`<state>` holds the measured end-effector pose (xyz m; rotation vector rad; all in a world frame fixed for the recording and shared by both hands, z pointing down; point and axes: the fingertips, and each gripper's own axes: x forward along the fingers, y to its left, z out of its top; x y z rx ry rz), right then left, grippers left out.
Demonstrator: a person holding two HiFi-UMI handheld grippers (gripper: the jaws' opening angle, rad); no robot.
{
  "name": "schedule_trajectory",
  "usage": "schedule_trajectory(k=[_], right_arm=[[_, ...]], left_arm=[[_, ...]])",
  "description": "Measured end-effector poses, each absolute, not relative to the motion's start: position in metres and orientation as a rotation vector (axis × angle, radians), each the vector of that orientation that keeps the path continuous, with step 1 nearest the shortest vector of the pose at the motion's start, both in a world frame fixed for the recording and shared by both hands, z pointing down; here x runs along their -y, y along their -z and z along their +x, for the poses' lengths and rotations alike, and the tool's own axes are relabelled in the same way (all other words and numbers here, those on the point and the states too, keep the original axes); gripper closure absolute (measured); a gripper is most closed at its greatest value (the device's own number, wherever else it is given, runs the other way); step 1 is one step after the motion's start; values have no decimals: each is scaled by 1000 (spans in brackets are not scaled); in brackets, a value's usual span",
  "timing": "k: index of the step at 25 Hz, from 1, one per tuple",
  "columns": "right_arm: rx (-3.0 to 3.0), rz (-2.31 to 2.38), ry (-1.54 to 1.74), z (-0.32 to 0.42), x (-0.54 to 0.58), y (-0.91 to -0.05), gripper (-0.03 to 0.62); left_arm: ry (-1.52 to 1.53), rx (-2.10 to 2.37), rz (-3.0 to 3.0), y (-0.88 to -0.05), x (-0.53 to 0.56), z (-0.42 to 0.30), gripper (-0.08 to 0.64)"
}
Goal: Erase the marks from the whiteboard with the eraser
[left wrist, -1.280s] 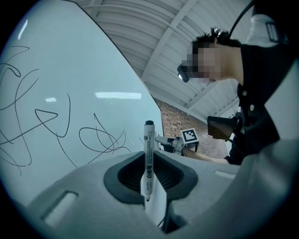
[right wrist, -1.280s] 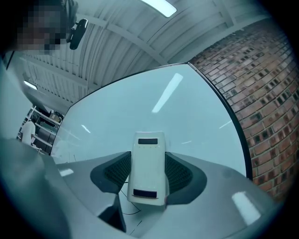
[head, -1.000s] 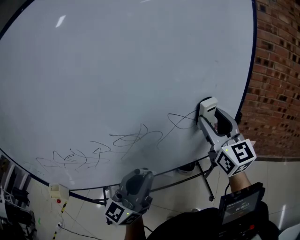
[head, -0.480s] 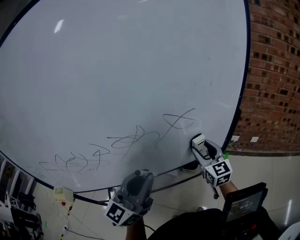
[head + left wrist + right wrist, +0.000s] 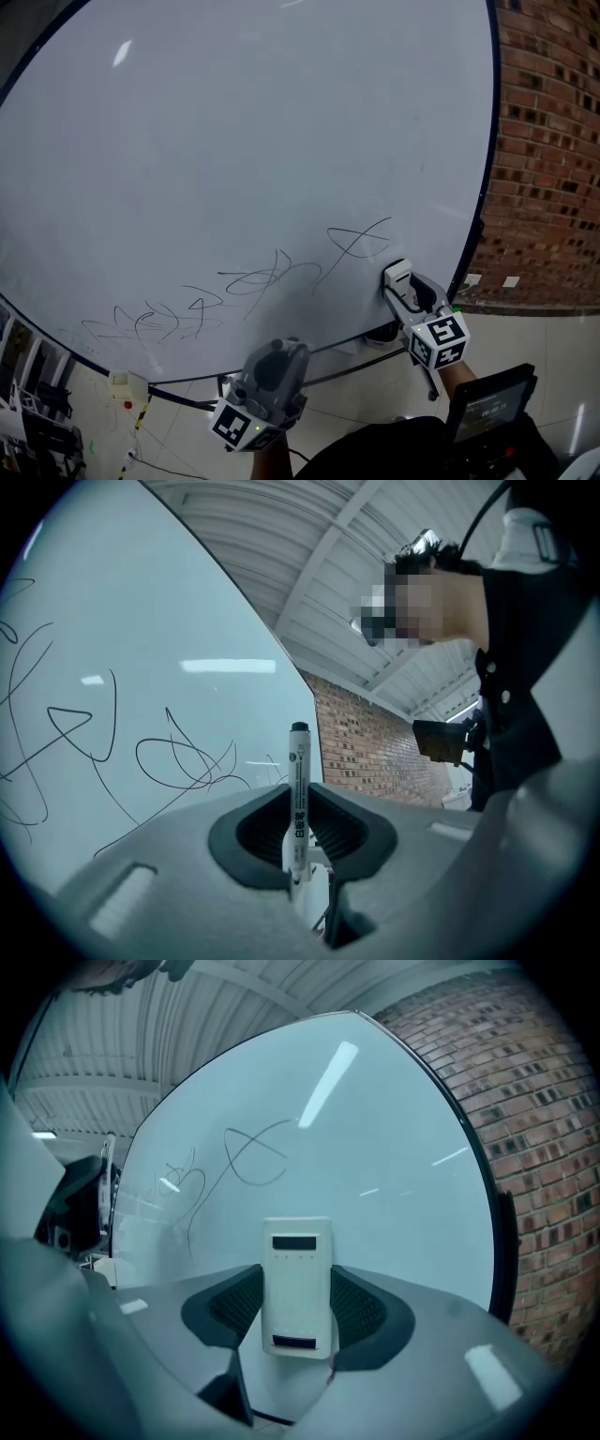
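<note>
And the right claw (image 5: 397,277) has dropped! A second ago it was up level with the looped scribble; now it sits below and to the right of that loop, by the board's lower right edge, barely shifted over the last half second. It is clamped on the white eraser (image 5: 397,273), and the right gripper view shows both pads tight on the eraser's (image 5: 298,1283) long sides, its top end standing out past the right claw (image 5: 298,1307) toward the board. Whether it actually touches the surface, I can't tell.

The whiteboard (image 5: 234,141) fills most of the head view, pale and glossy in a dark frame. The marks (image 5: 272,277), thin black scribbles, run along its lower part from the far left up to the loop beside the eraser. A red brick wall (image 5: 553,141) stands to the right, with light floor (image 5: 375,398) below and the board's dark stand legs (image 5: 412,352) on it.

Down low, the left claw (image 5: 270,354) hangs off the board's bottom edge. The left gripper view has the left claw (image 5: 298,832) nipped shut on a thin white marker (image 5: 297,799), which stands upright with its black cap on top.
</note>
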<state>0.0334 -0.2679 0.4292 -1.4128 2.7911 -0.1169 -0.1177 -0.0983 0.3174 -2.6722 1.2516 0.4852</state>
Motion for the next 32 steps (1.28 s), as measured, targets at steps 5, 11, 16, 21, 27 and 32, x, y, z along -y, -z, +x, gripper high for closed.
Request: schedule_trajectory(k=[5,11,16,21,27,32], right_arm=[[-2772,-1338,82,29,267,-354,362],[-2661,-1239,-56,30,262,-238,362],[-2635,-1283,-145,29,261,-207,362],[-2640,-1351,-165,30,263,-235,362],[-2688,-1354,-52,35,266,-283,362],[-2763,-1345,26,34,267,-329,362]], left_arm=[[-510,-1258,-2662,-317,96,-122,502],[-533,-1275,-2633,-316,94,-131,503],[-558,-1296,-2620,-314,92,-135,502],[-549,-1315,-2622,-316,94,-133,502],[-513,-1352,-2630,-321,96,-119,503],[-470,-1400,-2620,-334,96,-110,502]])
